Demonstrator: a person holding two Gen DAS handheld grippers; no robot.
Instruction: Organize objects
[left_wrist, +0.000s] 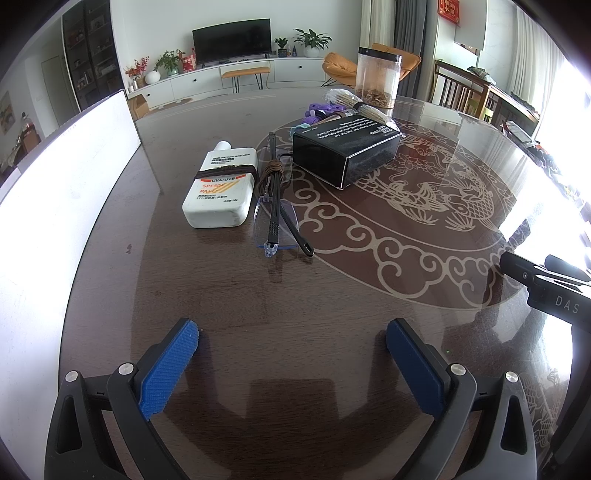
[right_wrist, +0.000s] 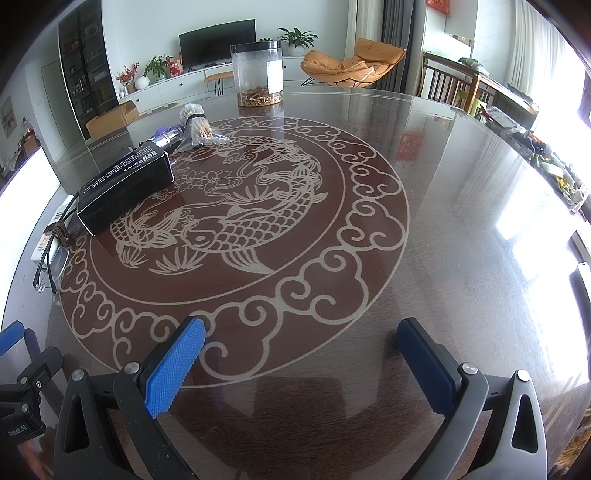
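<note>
On the dark round table (left_wrist: 332, 295) lie a white sunscreen bottle (left_wrist: 219, 186) with a brown cord round it, clear glasses (left_wrist: 275, 206) with black arms, and a black box (left_wrist: 345, 146). Behind the box are purple items (left_wrist: 321, 110), a bag of cotton swabs (left_wrist: 351, 101) and a clear jar (left_wrist: 377, 79). My left gripper (left_wrist: 291, 358) is open and empty, short of the glasses. My right gripper (right_wrist: 301, 358) is open and empty over the table's pattern; the box (right_wrist: 125, 188), glasses (right_wrist: 51, 262) and jar (right_wrist: 257, 75) lie to its left and ahead.
A white board (left_wrist: 66, 206) stands along the table's left edge. The right gripper's body (left_wrist: 546, 284) shows at the right of the left wrist view. Chairs and a cluttered side table (right_wrist: 535, 147) stand beyond the table's right edge.
</note>
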